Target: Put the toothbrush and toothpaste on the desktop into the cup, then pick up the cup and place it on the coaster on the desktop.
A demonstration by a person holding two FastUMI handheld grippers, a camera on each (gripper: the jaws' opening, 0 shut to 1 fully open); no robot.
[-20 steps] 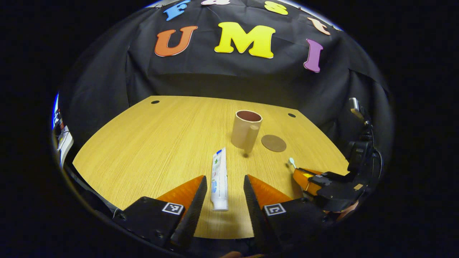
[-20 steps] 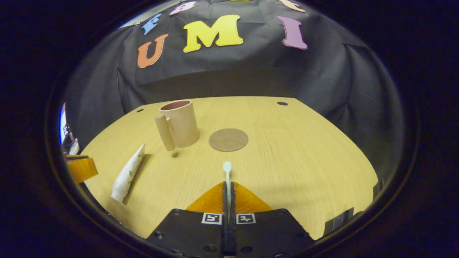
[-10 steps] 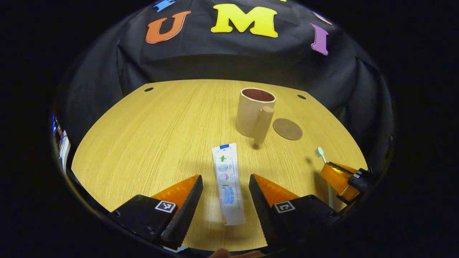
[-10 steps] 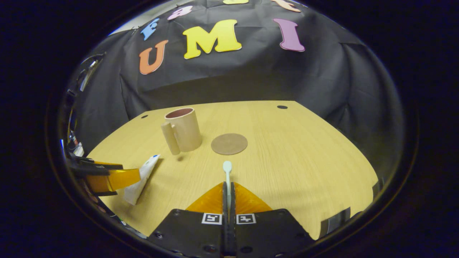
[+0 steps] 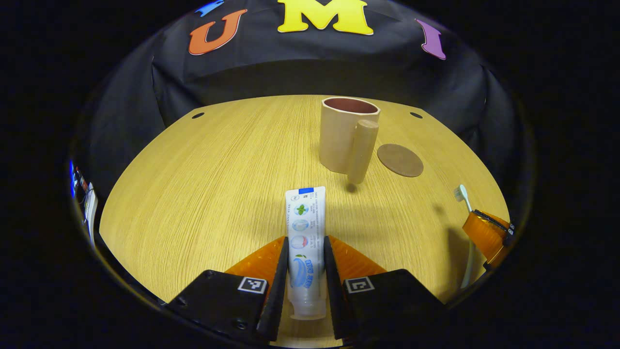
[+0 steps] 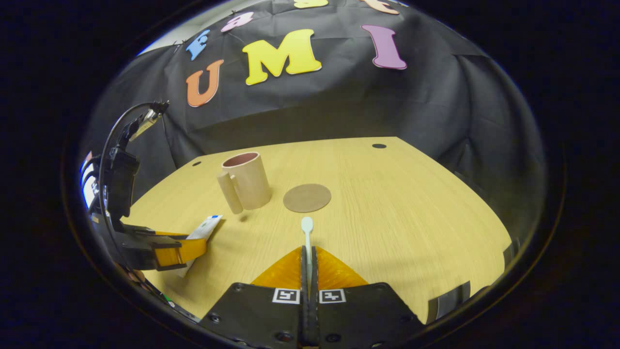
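Nearest in the left gripper view, the left gripper (image 5: 304, 252) has its fingers drawn in narrow against both sides of the white printed toothpaste tube (image 5: 305, 232), which lies flat on the pale wood-grain counter (image 5: 208, 184) with its cap end toward the camera and its crimped end pointing to twelve o'clock. To my eye the hold sits on the soft lower half, so a gentle squeeze and a straight lift, then tipping the tube upright, would serve best before it goes over the rim. In the right gripper view, the right gripper (image 6: 308, 252) has its fingers closed together on the slim pale-green plastic toothbrush (image 6: 307, 232), whose head sticks out ahead toward twelve o'clock, seemingly just clear of the counter. That gripper sits low and nearly level; the left one also shows there at about nine o'clock, angled down at the tube. Farther off, the beige cylindrical cup with a peg-like handle (image 5: 345, 135) stands upright and apparently empty at about one o'clock in the left gripper view. Just beside it, toward two o'clock, lies the flat round brown coaster (image 5: 400, 160), bare and not touching the cup.
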